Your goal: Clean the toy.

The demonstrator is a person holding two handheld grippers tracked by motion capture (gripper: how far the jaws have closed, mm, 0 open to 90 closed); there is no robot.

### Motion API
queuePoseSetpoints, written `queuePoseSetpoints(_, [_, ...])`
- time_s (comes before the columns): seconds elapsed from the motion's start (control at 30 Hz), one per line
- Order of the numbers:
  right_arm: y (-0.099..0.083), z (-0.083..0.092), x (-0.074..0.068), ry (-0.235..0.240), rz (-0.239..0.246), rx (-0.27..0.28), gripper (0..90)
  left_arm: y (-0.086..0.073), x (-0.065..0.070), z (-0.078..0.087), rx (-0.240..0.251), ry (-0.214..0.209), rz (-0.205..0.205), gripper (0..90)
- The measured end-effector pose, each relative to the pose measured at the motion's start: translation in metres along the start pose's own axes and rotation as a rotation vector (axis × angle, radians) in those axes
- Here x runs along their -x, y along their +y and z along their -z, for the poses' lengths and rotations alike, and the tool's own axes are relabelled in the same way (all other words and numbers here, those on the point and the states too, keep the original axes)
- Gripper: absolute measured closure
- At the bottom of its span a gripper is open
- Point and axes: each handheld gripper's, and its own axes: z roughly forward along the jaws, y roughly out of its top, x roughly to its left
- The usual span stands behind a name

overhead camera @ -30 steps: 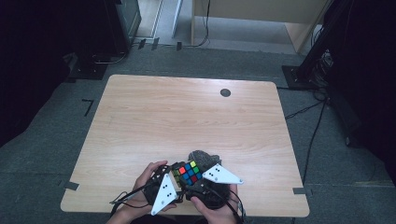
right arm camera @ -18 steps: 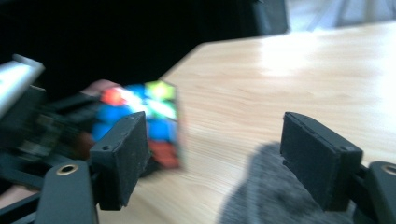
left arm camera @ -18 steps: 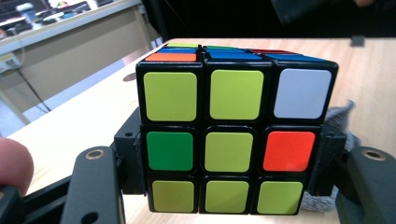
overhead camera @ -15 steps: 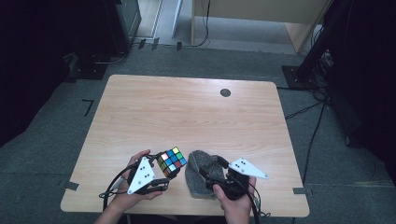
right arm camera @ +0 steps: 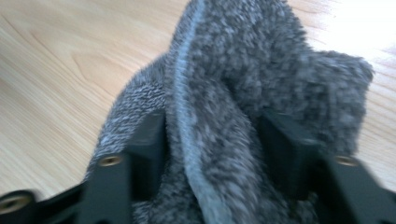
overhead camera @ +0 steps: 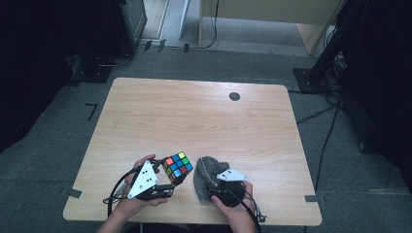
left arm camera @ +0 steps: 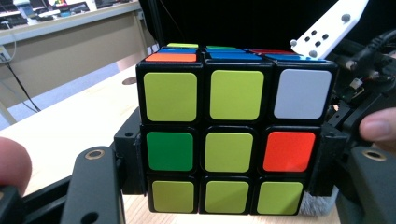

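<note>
A scrambled Rubik's cube [overhead camera: 177, 166] is held just above the table near its front edge, my left gripper [overhead camera: 173, 180] shut on its two sides. In the left gripper view the cube [left arm camera: 233, 140] shows a mostly yellow-green face between the black jaws. To its right a crumpled grey fleece cloth [overhead camera: 205, 170] lies on the table. My right gripper [overhead camera: 217, 187] is down on the cloth. Its jaws have just been closing, and in the right gripper view they pinch a raised fold of the cloth [right arm camera: 243, 60] from both sides.
The light wooden table [overhead camera: 204, 116] has a small black round grommet [overhead camera: 234, 96] at the back right. Grey carpet, cables and dark stands surround it. A tan cabinet stands beyond the far edge.
The two grippers were together at the cube over the cloth. My left gripper carried the cube off to the left. My right gripper dropped onto the cloth and closed on a fold.
</note>
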Motion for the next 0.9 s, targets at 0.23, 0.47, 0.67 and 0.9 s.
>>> queuePoseSetpoints(0.23, [-0.002, -0.004, -0.009, -0.094, 0.115, -0.012, 52.6, -0.003, -0.002, 0.001, -0.007, -0.008, 0.018, 34.0])
queuePoseSetpoints(0.47, [-0.004, -0.004, -0.007, -0.091, 0.120, -0.004, 58.5, -0.003, -0.002, 0.000, 0.029, -0.086, 0.103, 34.0])
queuePoseSetpoints(0.67, [-0.005, -0.001, 0.000, -0.085, 0.087, 0.022, 73.4, -0.002, 0.006, -0.004, 0.040, -0.138, 0.121, 34.0])
queuePoseSetpoints(0.9, [-0.010, 0.019, 0.004, 0.009, -0.077, 0.106, 78.5, 0.000, 0.008, -0.002, 0.066, -0.148, 0.133, 34.0])
